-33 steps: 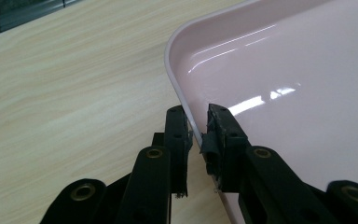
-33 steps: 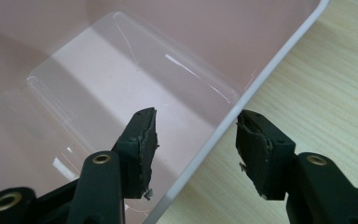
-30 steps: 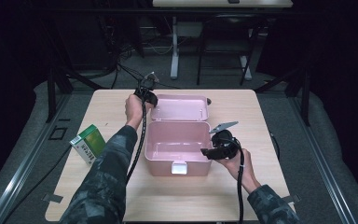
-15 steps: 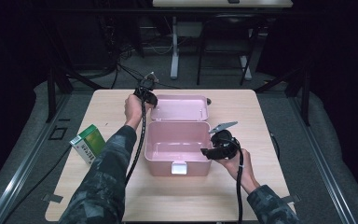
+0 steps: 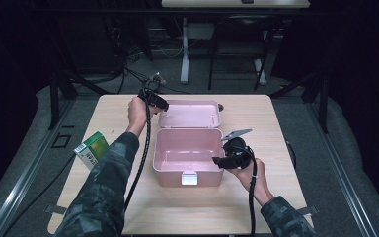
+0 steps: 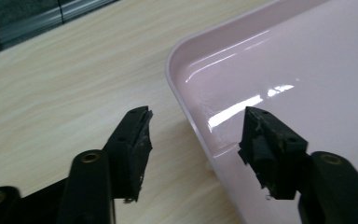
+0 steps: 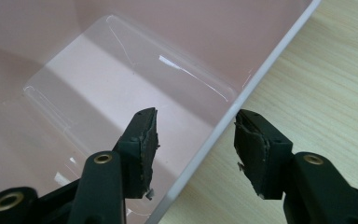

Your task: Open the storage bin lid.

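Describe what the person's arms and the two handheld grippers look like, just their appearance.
Both arms wear camouflage-patterned sleeves, the hands bare. The left gripper and right gripper are black, each trailing a thick black cable. The right one carries a grey three-cornered plate on top. Up close, each has two black jaws with brass-coloured rivets and worn, rough-edged black pads.

Light falls from overhead onto the table (image 5: 128,106) – the room around it sinks into near black. White glare streaks the glossy pink lid (image 6: 279,88) in the left gripper view. Both gripper views blur softly up close – the fingers (image 7: 142,140) look smeared.
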Motion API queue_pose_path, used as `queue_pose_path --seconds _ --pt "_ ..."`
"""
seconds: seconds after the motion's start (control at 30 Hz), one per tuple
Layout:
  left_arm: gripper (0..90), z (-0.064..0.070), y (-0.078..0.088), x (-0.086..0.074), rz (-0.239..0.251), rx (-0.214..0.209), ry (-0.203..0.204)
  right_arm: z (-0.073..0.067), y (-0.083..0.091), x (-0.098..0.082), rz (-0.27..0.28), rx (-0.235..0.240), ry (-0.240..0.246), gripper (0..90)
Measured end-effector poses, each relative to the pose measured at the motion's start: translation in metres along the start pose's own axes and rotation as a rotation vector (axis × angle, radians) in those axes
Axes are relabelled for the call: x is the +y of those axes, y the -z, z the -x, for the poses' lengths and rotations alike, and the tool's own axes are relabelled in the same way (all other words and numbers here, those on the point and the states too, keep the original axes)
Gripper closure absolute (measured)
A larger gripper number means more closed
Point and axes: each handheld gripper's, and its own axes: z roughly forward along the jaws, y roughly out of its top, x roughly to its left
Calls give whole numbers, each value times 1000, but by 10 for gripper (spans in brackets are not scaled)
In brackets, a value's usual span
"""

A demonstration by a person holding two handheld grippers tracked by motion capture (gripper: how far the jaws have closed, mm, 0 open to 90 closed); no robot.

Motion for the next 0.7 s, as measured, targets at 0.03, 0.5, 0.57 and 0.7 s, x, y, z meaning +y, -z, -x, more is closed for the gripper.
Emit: queue_pose_path --seconds 0.03,0.5,0.57,0.7 --pt "373 -1 4 0 10 -1 -5 0 0 0 -1 0 -1 485" --pt "174 2 65 -6 43 -15 -130 1 2 0 -8 12 5 469" --pt "158 4 73 -10 43 -26 -147 1 2 0 -7 17 6 466" --pt "151 6 92 -20 56 -15 -204 1 6 1 8 25 7 446"
